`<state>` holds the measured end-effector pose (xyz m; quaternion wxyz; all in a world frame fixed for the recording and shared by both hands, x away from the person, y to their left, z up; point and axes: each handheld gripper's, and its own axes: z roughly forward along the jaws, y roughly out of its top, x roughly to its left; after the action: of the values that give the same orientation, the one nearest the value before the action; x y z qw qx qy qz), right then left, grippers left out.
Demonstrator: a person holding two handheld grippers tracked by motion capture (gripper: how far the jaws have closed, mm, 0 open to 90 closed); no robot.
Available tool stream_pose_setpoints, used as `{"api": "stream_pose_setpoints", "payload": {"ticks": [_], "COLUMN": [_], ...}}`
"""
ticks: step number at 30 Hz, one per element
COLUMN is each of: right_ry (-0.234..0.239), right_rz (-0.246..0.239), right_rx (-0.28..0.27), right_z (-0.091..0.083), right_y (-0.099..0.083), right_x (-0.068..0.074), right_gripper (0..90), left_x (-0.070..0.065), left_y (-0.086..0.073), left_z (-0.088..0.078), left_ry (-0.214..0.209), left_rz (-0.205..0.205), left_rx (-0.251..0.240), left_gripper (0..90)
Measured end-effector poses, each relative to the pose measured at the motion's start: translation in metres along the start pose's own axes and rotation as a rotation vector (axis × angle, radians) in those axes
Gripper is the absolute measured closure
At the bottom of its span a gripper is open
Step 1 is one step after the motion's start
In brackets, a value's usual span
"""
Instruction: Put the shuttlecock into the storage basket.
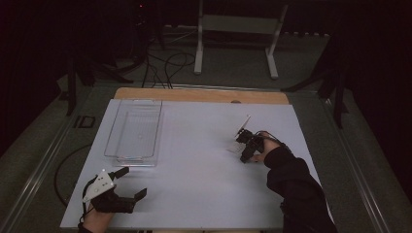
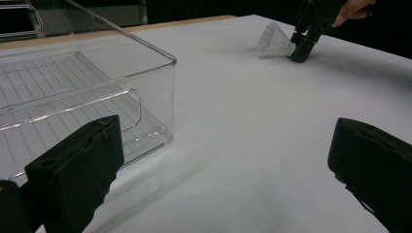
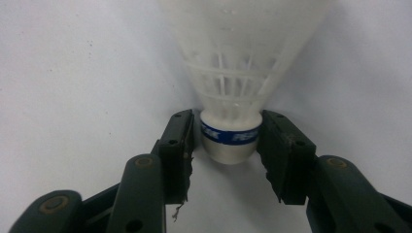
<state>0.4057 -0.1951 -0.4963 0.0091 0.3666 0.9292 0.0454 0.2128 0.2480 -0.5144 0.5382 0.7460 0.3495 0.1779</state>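
Observation:
A white plastic shuttlecock (image 3: 243, 58) lies on its side on the white table (image 1: 204, 184), right of centre. Its cork base carries a blue band. My right gripper (image 3: 228, 141) is tipped down onto the table and holds that base, one pad against each side of it. From across the table, the shuttlecock (image 2: 274, 41) has its skirt pointing away from the right gripper (image 2: 301, 48). My left gripper (image 1: 131, 182) rests open at the table's near left corner with nothing between its fingers (image 2: 73, 170). It faces the shuttlecock.
A clear plastic bin (image 1: 109, 141) stands empty at the left of the table, just beyond the left gripper; its near corner (image 2: 165, 97) is close to the left jaw. A wooden strip (image 1: 199, 94) runs along the far edge. A metal stand (image 1: 238, 29) and cables are on the floor behind.

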Motion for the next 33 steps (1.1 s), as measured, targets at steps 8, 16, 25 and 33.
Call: {"api": "stream_pose_setpoints", "payload": {"ticks": [8, 16, 25, 33], "right_ry": [-0.016, -0.012, 0.005, 0.019], "right_rz": [-0.023, -0.067, -0.096, -0.121], "right_rx": [0.011, 0.015, -0.028, -0.079], "right_z": [-0.002, -0.007, -0.013, -0.020], "right_y": [0.001, -0.002, -0.007, -0.010], "right_x": [0.002, 0.004, 0.005, 0.007], "right_gripper": [65.6, 65.9, 66.0, 66.1], "left_x": [0.000, 0.000, 0.000, 0.000], "left_y": [0.000, 0.000, 0.000, 0.000], "left_z": [0.000, 0.000, 0.000, 0.000], "left_ry": [0.001, 0.001, 0.001, 0.001], "left_rz": [0.000, 0.001, 0.001, 0.001], "left_rx": [0.000, 0.000, -0.001, 0.000], "left_gripper": [0.5, 0.5, 0.5, 0.5]}}
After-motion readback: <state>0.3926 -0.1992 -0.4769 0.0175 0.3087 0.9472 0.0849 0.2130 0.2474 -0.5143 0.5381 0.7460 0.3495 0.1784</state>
